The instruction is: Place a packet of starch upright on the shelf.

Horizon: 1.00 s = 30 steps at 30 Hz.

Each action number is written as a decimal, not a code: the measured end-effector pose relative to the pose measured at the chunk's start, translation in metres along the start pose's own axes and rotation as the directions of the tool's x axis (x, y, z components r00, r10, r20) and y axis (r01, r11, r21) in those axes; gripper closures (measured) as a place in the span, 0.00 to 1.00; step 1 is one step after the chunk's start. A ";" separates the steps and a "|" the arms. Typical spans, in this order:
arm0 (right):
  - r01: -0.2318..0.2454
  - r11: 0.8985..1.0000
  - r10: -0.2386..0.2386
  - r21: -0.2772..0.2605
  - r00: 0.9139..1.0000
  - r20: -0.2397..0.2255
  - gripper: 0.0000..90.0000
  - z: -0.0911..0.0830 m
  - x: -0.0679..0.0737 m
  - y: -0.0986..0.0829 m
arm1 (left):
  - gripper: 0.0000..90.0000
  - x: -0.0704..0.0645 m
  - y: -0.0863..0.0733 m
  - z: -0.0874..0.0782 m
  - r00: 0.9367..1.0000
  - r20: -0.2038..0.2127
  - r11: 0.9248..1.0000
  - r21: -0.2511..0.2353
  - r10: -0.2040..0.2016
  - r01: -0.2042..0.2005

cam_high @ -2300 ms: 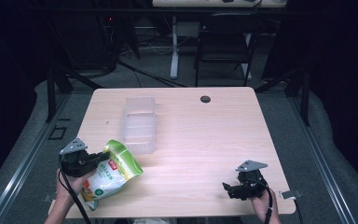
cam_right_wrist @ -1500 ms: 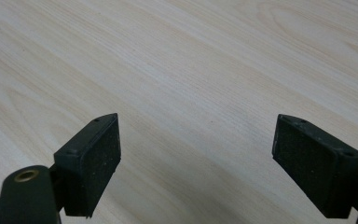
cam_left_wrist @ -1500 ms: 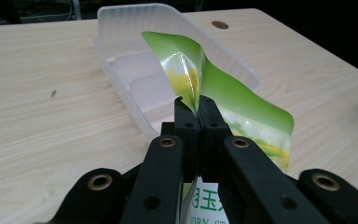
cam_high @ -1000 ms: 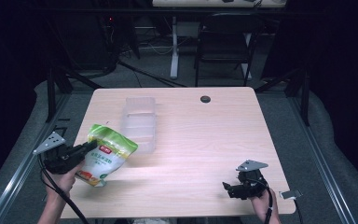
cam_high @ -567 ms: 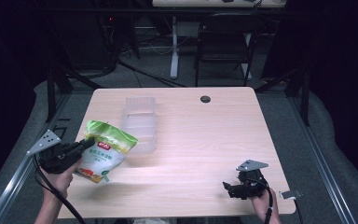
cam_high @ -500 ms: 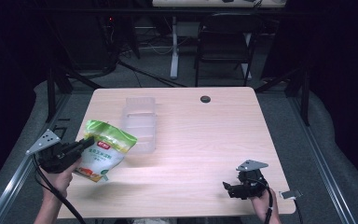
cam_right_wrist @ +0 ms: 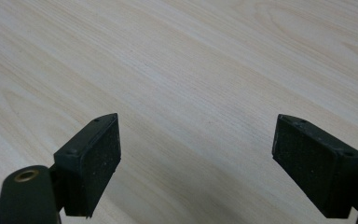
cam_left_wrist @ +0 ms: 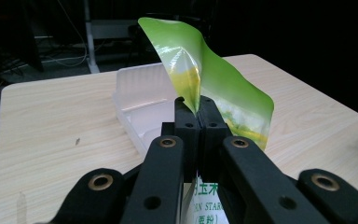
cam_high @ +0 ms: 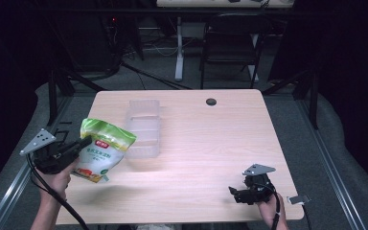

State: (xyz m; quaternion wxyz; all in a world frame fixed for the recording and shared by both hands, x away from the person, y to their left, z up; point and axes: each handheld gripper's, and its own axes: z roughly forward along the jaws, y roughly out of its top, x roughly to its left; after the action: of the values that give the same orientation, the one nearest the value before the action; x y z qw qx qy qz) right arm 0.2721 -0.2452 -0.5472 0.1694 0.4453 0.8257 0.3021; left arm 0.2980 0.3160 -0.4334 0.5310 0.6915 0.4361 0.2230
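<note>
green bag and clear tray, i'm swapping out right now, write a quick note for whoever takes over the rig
Left tool: shut on the green bag, pinching its edge; the bag hangs lifted off the table at the left side, next to the clear tray.
Right tool: open, holds nothing, low over bare wood near the front right corner.
Tray: on the table, left of centre; nothing visible inside it.
Done: bag picked up and brought beside the tray.
Left: probably lower the bag into the tray and release; the right tool looks free to steady the tray.
</note>
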 end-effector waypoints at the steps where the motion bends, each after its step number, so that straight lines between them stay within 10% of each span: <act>1: 0.001 1.000 -0.001 0.000 1.000 0.000 0.16 0.000 0.000 0.000 | 0.99 0.000 0.000 0.000 1.000 -0.003 1.000 -0.002 -0.004 0.004; 30: -0.002 1.000 0.002 0.001 1.000 -0.007 0.16 0.001 0.000 0.001 | 0.99 0.027 0.045 0.019 0.996 -0.084 0.999 -0.031 -0.014 0.011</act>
State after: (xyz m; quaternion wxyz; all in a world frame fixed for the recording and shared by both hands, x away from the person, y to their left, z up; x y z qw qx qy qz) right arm 0.2732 -0.2445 -0.5471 0.1662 0.4454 0.8258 0.3035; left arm 0.3432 0.3254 -0.4027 0.5238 0.6707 0.4590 0.2552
